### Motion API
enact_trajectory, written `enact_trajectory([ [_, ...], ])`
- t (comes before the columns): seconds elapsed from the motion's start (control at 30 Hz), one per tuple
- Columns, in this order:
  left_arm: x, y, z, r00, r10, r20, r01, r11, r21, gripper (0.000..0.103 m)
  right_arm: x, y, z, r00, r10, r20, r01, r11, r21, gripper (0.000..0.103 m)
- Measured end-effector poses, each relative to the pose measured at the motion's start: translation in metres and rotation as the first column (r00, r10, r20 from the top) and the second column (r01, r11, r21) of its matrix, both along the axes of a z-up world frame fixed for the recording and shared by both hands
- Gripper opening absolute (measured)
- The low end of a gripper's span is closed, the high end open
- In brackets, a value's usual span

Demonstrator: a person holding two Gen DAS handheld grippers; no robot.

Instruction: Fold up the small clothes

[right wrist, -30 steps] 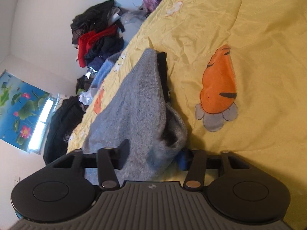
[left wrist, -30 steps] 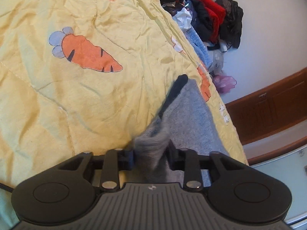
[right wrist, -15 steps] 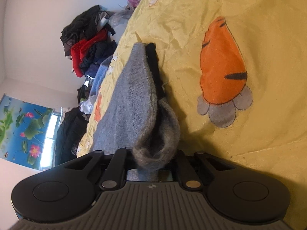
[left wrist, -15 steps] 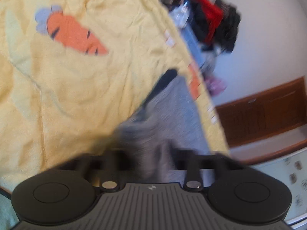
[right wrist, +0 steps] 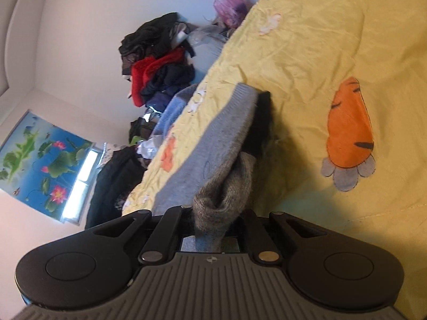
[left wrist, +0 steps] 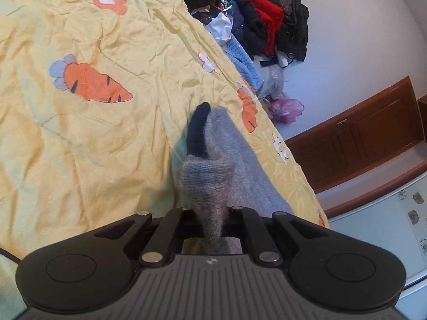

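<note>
A small grey knit garment [left wrist: 234, 160] with a black part [left wrist: 198, 130] lies on the yellow carrot-print bedspread [left wrist: 93, 138]. My left gripper [left wrist: 212, 213] is shut on a bunched grey fold [left wrist: 208, 184] of it, raised off the bed. In the right wrist view the same garment [right wrist: 221, 138] stretches away, with its black part [right wrist: 260, 125] beside it. My right gripper [right wrist: 213, 213] is shut on another bunched grey fold [right wrist: 224, 194]. The fingertips of both grippers are hidden by the cloth.
A heap of red, black and blue clothes [left wrist: 261, 24] sits past the bed's far edge against the wall; it also shows in the right wrist view [right wrist: 157, 66]. A wooden cabinet [left wrist: 360, 130] stands by the wall. A purple bag [left wrist: 285, 106] lies near the bed edge.
Both grippers have closed on the grey garment's near edge; the right one was open a second ago. The pinched folds now stand up off the bed.
</note>
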State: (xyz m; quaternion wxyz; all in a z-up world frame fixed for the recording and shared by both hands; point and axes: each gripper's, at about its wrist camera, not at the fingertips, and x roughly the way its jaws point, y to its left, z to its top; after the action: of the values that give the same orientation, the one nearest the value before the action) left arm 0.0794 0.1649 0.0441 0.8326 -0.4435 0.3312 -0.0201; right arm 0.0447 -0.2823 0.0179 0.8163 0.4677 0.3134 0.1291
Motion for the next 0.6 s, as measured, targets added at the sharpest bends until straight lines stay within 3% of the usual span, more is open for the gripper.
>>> enact_trajectory([
  [0.23,-0.064,0.014,-0.011,0.996,-0.054,-0.071,0.055,0.998,0.011,0.006,-0.048,-0.014,0.005,0.997,0.064,-0.038,-0.065,0.998,-0.012,0.012],
  [0.37,-0.097,0.016,-0.035,0.985,-0.071,-0.156,0.074,0.997,0.016,0.006,-0.088,-0.019,-0.012,0.989,0.081,-0.120,-0.084,0.996,-0.019,0.012],
  [0.47,-0.107,0.014,-0.040,0.980,-0.134,-0.145,0.143,0.988,0.054,0.009,-0.106,-0.015,-0.032,0.979,0.088,-0.182,-0.097,0.994,-0.043,0.014],
  [0.53,-0.110,0.012,-0.029,0.971,-0.182,-0.157,0.201,0.973,0.114,0.017,-0.113,-0.016,-0.037,0.980,0.077,-0.182,-0.087,0.995,-0.052,0.024],
  [0.57,-0.113,0.014,-0.022,0.966,-0.197,-0.165,0.221,0.965,0.139,0.028,-0.116,-0.019,-0.034,0.982,0.070,-0.175,-0.080,0.996,-0.048,0.029],
  [0.6,-0.117,0.018,-0.014,0.967,-0.196,-0.162,0.224,0.959,0.176,0.033,-0.117,-0.025,-0.028,0.984,0.066,-0.163,-0.075,0.996,-0.052,0.043],
])
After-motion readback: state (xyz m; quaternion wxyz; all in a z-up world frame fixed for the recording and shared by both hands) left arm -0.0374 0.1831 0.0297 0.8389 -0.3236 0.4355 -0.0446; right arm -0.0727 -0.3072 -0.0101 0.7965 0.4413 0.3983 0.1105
